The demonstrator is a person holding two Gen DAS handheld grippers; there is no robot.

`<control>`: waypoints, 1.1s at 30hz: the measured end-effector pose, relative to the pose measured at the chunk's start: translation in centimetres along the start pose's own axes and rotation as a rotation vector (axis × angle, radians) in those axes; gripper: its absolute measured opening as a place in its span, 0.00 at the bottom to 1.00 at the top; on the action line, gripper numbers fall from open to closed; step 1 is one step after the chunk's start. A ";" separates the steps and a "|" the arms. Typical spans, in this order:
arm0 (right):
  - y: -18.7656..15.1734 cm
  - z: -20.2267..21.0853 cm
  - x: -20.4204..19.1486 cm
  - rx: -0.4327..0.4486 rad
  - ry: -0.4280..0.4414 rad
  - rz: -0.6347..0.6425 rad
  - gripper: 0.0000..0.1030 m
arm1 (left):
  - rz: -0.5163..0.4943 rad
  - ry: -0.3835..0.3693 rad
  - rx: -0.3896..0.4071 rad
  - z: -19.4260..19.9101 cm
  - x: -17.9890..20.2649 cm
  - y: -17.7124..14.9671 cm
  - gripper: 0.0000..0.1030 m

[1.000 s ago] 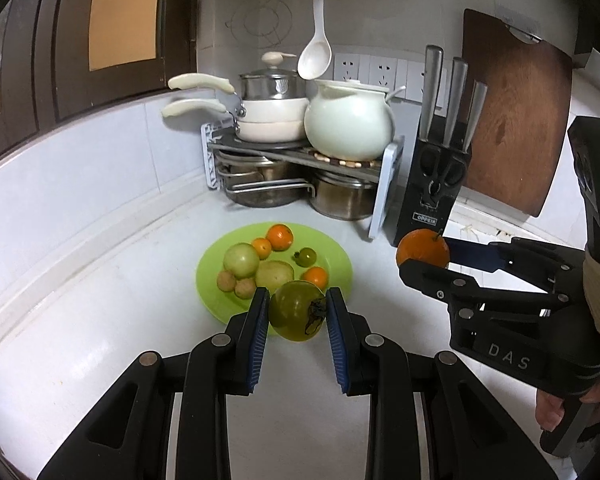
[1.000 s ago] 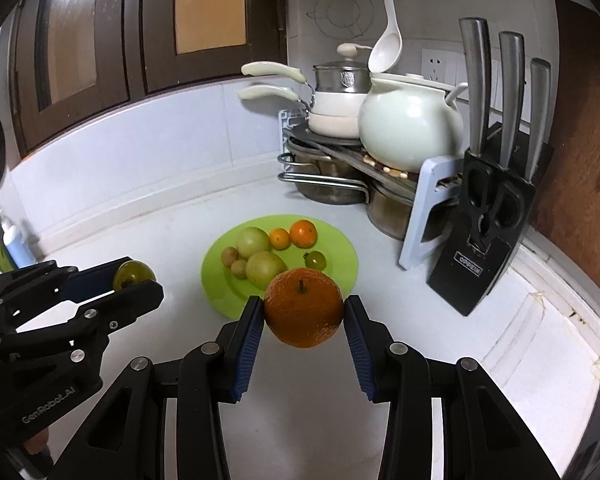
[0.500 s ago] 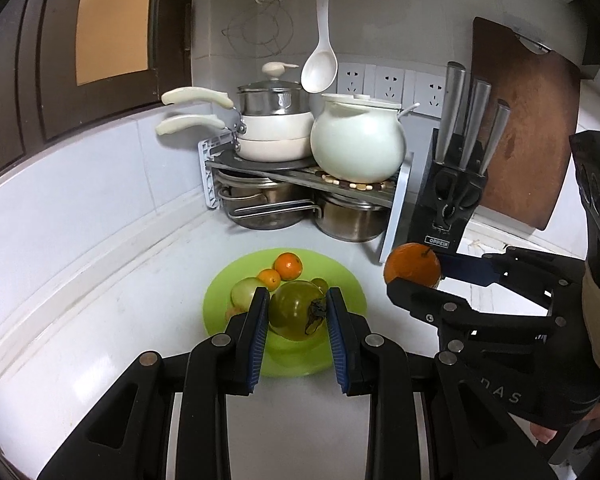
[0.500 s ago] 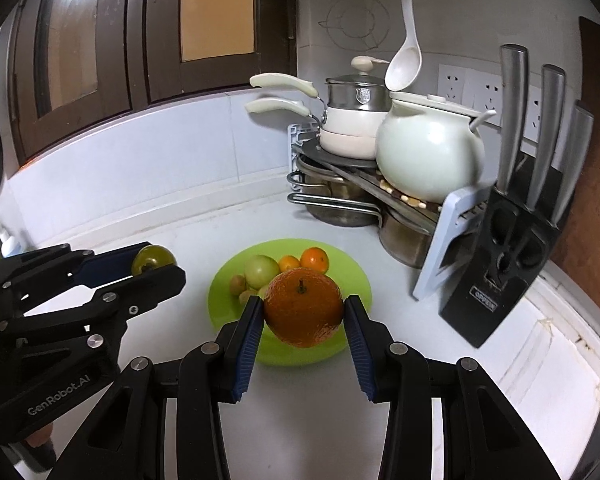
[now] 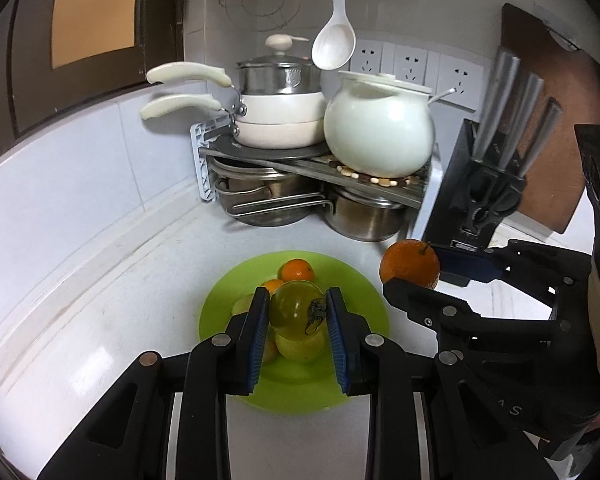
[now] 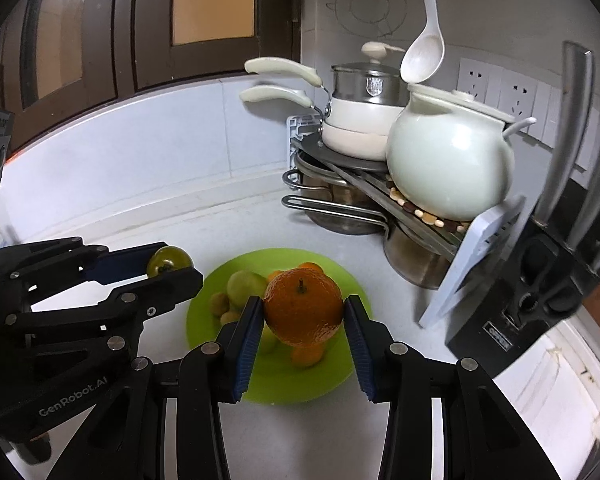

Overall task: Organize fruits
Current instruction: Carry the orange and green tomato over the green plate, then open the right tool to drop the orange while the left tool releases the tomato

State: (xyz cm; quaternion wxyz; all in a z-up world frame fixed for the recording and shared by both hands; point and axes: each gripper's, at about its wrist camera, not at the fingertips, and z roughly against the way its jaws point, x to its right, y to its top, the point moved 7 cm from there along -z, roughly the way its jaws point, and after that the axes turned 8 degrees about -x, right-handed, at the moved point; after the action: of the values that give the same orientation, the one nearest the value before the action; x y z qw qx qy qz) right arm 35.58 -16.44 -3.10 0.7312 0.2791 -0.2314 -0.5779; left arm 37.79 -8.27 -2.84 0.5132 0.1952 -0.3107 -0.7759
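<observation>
- We are holding a greenish-yellow fruit (image 5: 296, 310) in our left gripper (image 5: 298, 312), its blue pads pressing on both sides of it
- We are clamping a large orange (image 6: 303, 306) in our right gripper (image 6: 303, 320), the pads gripping it left and right
- We are keeping both fruits in the air above the green plate (image 5: 364, 300), which is sitting on the white bench (image 5: 100, 320)
- We are seeing small oranges and pale green fruits lying on the plate, partly hidden behind the held fruits
- We are facing a pot rack (image 5: 312, 168) carrying a white pot (image 5: 380, 132), with a knife block (image 5: 480, 196) just beside it on the right
</observation>
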 end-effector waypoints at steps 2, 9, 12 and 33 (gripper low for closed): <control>0.2 -1.0 0.2 -0.011 0.004 -0.001 0.41 | 0.004 -0.002 -0.009 -0.9 -0.4 0.3 0.28; 0.5 -4.8 0.8 -0.057 0.021 -0.003 0.41 | 0.003 -0.022 -0.053 -4.6 -1.4 0.9 0.28; 0.5 -6.5 1.2 -0.076 0.027 -0.013 0.41 | -0.001 -0.033 -0.079 -6.4 -1.6 0.9 0.28; 0.9 -9.5 1.5 -0.119 0.054 -0.047 0.49 | 0.053 0.002 -0.106 -8.2 -3.7 0.4 0.41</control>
State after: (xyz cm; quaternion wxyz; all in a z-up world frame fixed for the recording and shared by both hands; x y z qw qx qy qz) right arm 42.81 -16.44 -9.44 0.7386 0.2559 -0.1702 -0.6000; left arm 44.64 -7.28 -8.66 0.5433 0.1604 -0.2737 -0.7773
